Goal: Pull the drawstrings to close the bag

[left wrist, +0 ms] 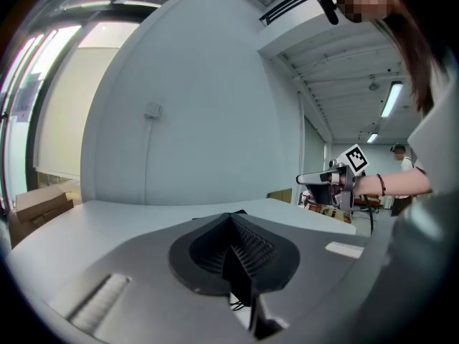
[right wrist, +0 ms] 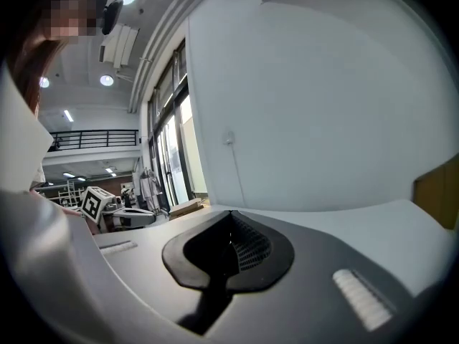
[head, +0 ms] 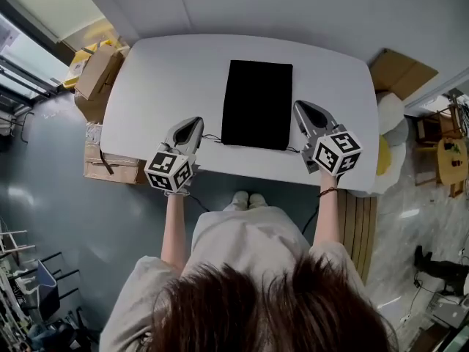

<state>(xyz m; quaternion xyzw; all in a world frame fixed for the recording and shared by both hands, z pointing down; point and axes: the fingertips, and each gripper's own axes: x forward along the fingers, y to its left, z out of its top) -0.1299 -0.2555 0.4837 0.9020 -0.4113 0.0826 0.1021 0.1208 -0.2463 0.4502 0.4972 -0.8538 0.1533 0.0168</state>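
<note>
A flat black bag [head: 256, 103] lies in the middle of the white table [head: 161, 72], its mouth toward me. Thin black drawstrings [head: 212, 138] trail out sideways from its two near corners. My left gripper [head: 196, 121] hovers just left of the bag's near left corner, jaws shut, with the cord running under it. In the left gripper view the jaws [left wrist: 231, 218] meet with nothing seen between them, and a bit of cord [left wrist: 235, 304] shows below. My right gripper [head: 299, 105] is beside the bag's right edge, also shut [right wrist: 229, 217], with nothing seen in it.
Cardboard boxes [head: 99, 72] stand at the table's left end, with more on the floor [head: 110, 166]. A cardboard sheet [head: 399, 72] and a wooden pallet [head: 357, 222] are to the right. The person's shoes [head: 248, 199] sit under the near edge.
</note>
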